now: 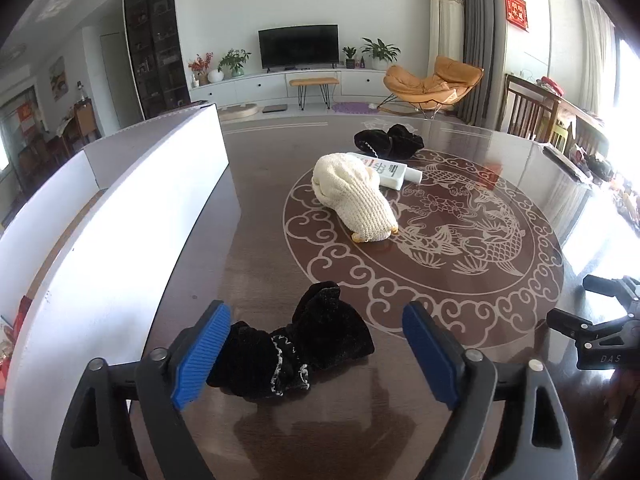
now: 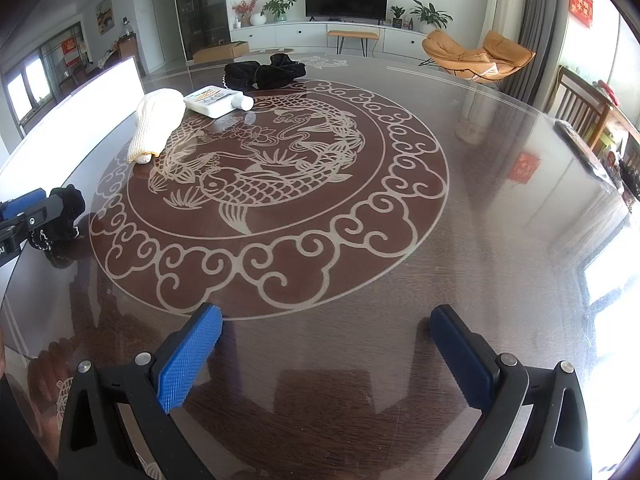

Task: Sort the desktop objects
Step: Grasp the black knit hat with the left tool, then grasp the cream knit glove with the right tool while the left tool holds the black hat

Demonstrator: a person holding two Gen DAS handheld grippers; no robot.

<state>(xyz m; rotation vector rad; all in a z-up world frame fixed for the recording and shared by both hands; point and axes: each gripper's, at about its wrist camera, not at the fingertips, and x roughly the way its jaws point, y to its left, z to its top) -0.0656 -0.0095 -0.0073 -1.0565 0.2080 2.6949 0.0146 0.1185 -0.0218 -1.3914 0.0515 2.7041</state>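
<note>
Our left tongs (image 1: 316, 354) are released, with the blue pads wide apart, low over the dark counter (image 1: 460, 344). A black velvet scrunchie with a pale trim (image 1: 296, 354) lies on the counter between the two pads. It seems to touch the left pad (image 1: 200, 360), and a clear gap remains to the right pad. From the right wrist view we see this same scrunchie (image 2: 60, 220) at the far left, just beside the left tongs (image 2: 22, 216).

Our right tongs (image 2: 326, 356) are also released and grasp nothing; only the bare glossy counter (image 2: 500, 200) with its carp pattern lies under them.

Farther on the counter a cream knitted item (image 1: 352, 198) lies on the round pattern. A white bottle (image 1: 386, 170) lies on its side just behind it, partly covered by the knit. A second black scrunchie (image 1: 390, 142) rests behind the bottle, very near to it; we cannot tell if they touch.

A white box (image 1: 132, 220) stands at the left, beside the counter's edge.
</note>
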